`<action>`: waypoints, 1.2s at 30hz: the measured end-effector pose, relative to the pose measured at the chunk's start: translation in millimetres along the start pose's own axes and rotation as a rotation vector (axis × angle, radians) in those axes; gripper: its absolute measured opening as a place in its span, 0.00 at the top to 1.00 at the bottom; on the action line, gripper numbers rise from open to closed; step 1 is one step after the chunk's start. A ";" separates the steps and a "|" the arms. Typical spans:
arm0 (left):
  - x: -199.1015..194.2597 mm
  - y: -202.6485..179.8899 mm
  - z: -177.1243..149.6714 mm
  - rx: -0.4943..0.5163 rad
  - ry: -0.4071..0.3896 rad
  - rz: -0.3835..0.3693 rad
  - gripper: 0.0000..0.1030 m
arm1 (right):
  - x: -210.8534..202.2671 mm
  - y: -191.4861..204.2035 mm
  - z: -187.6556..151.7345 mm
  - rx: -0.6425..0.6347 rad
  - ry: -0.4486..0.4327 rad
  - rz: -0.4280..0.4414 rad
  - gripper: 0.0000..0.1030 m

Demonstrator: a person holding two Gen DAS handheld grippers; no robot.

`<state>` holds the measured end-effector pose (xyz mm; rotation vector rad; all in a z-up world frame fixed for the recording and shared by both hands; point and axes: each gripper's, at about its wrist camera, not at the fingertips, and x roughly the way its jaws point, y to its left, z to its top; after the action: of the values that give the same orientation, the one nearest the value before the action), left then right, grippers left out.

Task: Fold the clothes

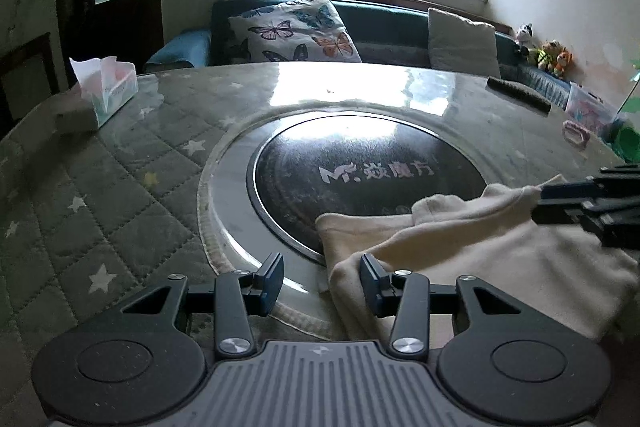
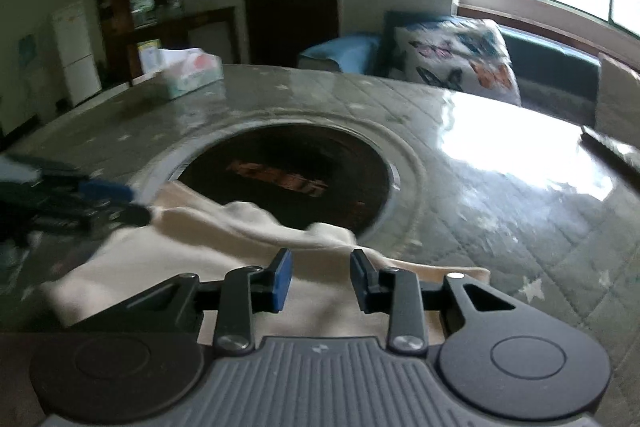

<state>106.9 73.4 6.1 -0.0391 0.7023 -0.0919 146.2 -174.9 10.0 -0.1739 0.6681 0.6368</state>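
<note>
1. Left gripper (image 1: 322,281): jaws spread wide, nothing between them. Right finger just touches the near-left edge of the cream garment (image 1: 460,247); left finger hangs over bare table (image 1: 120,187). Not gripping.
2. The garment lies on the near side of the round table, its far edge over the rim of the dark round plate (image 1: 360,167) in the middle. Soft cream knit, looks like fleece. Already doubled at least partly: a flap crosses the lower layer diagonally, bunched and wrinkled along its top edge.
3. Progress, my read: mid-fold. One flap is over, but the edges aren't lined up and nothing is smoothed. Squaring up and further folds remain.
4. Right gripper (image 2: 320,281): jaws also well apart, hovering over the garment's near edge with cloth visible below the gap, none pinched. In the left view its tips sit at the garment's raised right corner; contact there I cannot tell. The right view is motion-blurred.
5. Tissue box (image 1: 106,89) far left, well apart from the work.
</note>
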 end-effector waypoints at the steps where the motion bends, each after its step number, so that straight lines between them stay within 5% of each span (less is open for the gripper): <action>1: -2.1 0.9 0.6 -0.002 -0.003 0.002 0.56 | -4.6 7.4 0.4 -0.021 -0.006 0.013 0.69; 12: -19.4 17.5 -0.2 -0.096 0.002 0.019 0.45 | -26.0 109.7 -11.2 -0.328 -0.030 0.243 0.62; 23: -32.0 23.3 -12.8 -0.255 0.044 -0.061 0.28 | -8.9 168.0 -34.5 -0.555 -0.012 0.221 0.63; 28: -32.1 21.9 -13.3 -0.334 0.070 -0.094 0.25 | -10.1 165.5 -31.4 -0.508 -0.018 0.204 0.83; 36: -22.4 22.2 -10.1 -0.477 0.140 -0.191 0.27 | -35.5 138.7 -14.8 -0.361 -0.100 0.227 0.85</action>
<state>85.0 97.6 11.3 -0.5619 0.8469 -0.1090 33.6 -86.8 27.3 -0.4024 0.4750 0.9776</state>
